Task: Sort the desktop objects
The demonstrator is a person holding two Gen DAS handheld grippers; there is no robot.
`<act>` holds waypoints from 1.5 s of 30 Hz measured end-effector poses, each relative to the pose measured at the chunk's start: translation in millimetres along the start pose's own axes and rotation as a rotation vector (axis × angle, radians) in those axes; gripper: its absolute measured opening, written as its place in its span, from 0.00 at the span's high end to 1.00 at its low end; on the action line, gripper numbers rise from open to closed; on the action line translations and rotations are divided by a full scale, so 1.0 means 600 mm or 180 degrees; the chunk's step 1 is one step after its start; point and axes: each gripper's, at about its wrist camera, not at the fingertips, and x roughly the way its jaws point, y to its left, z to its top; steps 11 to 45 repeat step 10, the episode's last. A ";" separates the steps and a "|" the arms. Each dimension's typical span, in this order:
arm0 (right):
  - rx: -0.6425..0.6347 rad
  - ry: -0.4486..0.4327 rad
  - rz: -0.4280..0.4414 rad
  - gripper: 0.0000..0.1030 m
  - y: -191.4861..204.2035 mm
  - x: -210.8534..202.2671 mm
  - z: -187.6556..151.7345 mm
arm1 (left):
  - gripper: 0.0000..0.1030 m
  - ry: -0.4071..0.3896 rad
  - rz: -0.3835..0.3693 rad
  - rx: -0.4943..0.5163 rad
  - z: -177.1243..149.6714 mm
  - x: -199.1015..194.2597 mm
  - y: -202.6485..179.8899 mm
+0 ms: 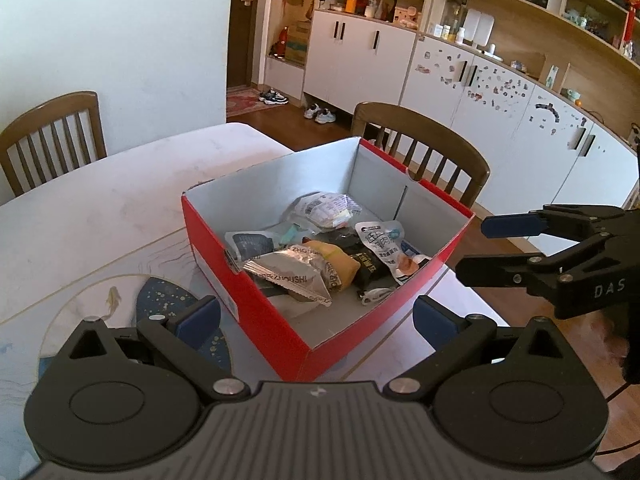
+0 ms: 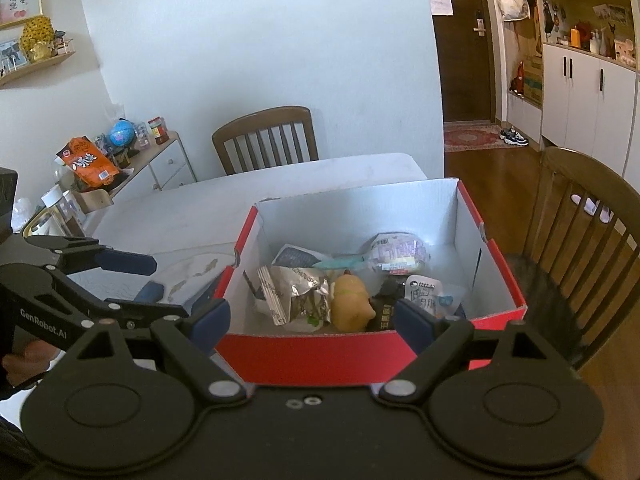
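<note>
A red cardboard box (image 1: 260, 300) with a white inside stands on the table and shows in the right wrist view (image 2: 304, 352) too. It holds several snack packets: a silver foil packet (image 1: 292, 276), a yellow-brown item (image 2: 352, 300), a black packet (image 1: 366, 264) and white pouches (image 1: 384, 244). My left gripper (image 1: 316, 316) is open and empty, just above the box's near corner. My right gripper (image 2: 312, 320) is open and empty at the box's near wall. It also shows at the right in the left wrist view (image 1: 472, 248); the left one (image 2: 148, 276) shows in the right wrist view.
The box sits on a pale table (image 1: 120, 200) with a round patterned mat (image 1: 160, 296). Wooden chairs (image 1: 432, 148) (image 2: 268, 136) stand around it. White cabinets (image 1: 500, 92) line the far wall. A side cabinet (image 2: 160, 164) with snacks is at the left.
</note>
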 end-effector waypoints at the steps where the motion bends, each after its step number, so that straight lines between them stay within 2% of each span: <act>1: 0.0006 -0.0001 0.0000 0.13 -0.001 -0.001 -0.001 | 0.00 0.0002 0.0000 -0.0001 -0.001 0.000 0.000; 45: 0.0024 0.0010 -0.0008 0.13 -0.003 -0.003 -0.004 | 0.00 0.0007 0.0039 0.0004 -0.005 0.000 -0.001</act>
